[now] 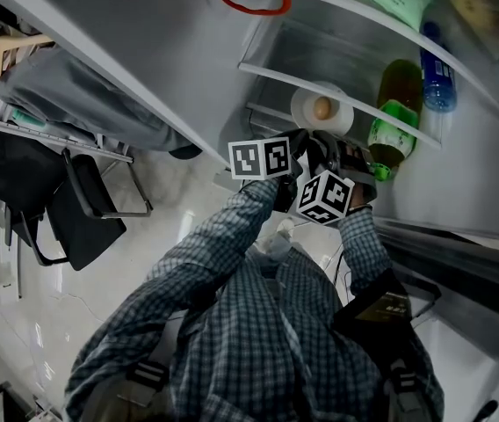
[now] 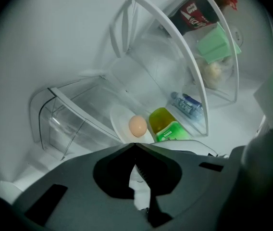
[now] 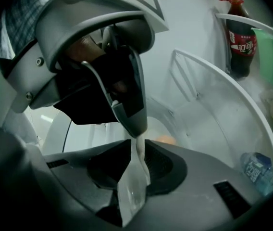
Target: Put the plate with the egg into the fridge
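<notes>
Left gripper [image 2: 136,150] and right gripper [image 3: 137,147] fingers [image 3: 167,165] each pinch one plate [image 2: 121,121] carrying one egg [image 2: 137,126]

Left gripper [image 2: 135,146] and right gripper [image 3: 136,147], side by side, clamp the plate [image 2: 119,120].

My left gripper [image 1: 303,144] and right gripper [image 1: 351,167] are at the plate [image 1: 301,109]; egg [image 1: 322,107] just beyond them, bottle [image 1: 391,131] to their right.
</notes>
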`<state>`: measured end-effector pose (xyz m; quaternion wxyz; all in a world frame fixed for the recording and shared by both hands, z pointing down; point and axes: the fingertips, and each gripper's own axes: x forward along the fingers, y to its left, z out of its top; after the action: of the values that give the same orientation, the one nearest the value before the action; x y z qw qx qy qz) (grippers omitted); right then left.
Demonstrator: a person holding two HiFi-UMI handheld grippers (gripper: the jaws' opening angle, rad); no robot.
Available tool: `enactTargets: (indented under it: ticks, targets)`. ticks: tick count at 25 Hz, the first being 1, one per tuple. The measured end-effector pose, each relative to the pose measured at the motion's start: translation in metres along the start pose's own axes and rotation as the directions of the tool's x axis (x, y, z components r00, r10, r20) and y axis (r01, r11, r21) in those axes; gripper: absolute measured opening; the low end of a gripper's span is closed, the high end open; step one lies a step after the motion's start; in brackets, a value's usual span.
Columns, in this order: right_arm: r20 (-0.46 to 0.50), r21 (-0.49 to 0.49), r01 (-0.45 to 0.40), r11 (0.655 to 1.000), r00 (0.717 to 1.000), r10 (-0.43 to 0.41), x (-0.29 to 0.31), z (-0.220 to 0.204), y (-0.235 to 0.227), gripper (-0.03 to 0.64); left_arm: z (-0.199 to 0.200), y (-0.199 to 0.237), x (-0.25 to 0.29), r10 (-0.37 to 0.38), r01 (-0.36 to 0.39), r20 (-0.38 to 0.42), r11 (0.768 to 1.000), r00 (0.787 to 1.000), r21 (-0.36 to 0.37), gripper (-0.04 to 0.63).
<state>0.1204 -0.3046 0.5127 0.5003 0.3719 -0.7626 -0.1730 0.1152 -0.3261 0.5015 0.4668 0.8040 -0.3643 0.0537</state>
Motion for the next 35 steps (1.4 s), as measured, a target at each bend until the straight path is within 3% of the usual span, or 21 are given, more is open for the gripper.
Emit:
enactTargets:
  ticks: [10,16,19,22,25,28,35]
  targets:
    - [0.032,0.068,0.058,0.996,0.998,-0.060,-0.012,0.003,-0.010,0.067,0.004,0.003,-0.002,-0.007,0.007,0.025,1.000,1.000,-0.008,0.008]
    - [0.050,0.211,0.054,0.976,0.997,-0.066,-0.022,-0.001,-0.009,0.006,0.006,0.005,-0.011,-0.009,0.007,0.046,0.999,0.999,0.039,0.008]
    - [0.080,0.391,0.027,0.920,0.995,-0.063,-0.030,-0.002,-0.012,0.006,0.006,0.003,-0.019,-0.011,0.006,0.057,0.996,0.998,0.084,0.008]
    - [0.124,0.577,-0.007,0.817,0.989,-0.079,-0.040,0.000,-0.019,0.006,0.005,-0.003,-0.028,-0.010,-0.001,0.068,0.989,0.998,0.150,0.008]
    - [0.154,0.665,-0.022,0.746,0.982,-0.108,-0.051,0.005,-0.029,0.006,0.003,-0.012,-0.037,-0.016,-0.002,0.073,0.972,0.997,0.234,0.008]
    - [0.169,0.700,-0.027,0.713,0.977,-0.130,-0.061,0.012,-0.032,0.006,0.000,-0.020,-0.044,-0.023,0.000,0.077,0.955,0.997,0.296,0.008]
    - [0.164,0.733,-0.017,0.680,0.975,-0.153,-0.073,0.006,-0.030,0.006,-0.005,-0.034,-0.055,-0.031,-0.015,0.112,0.921,0.993,0.388,0.008]
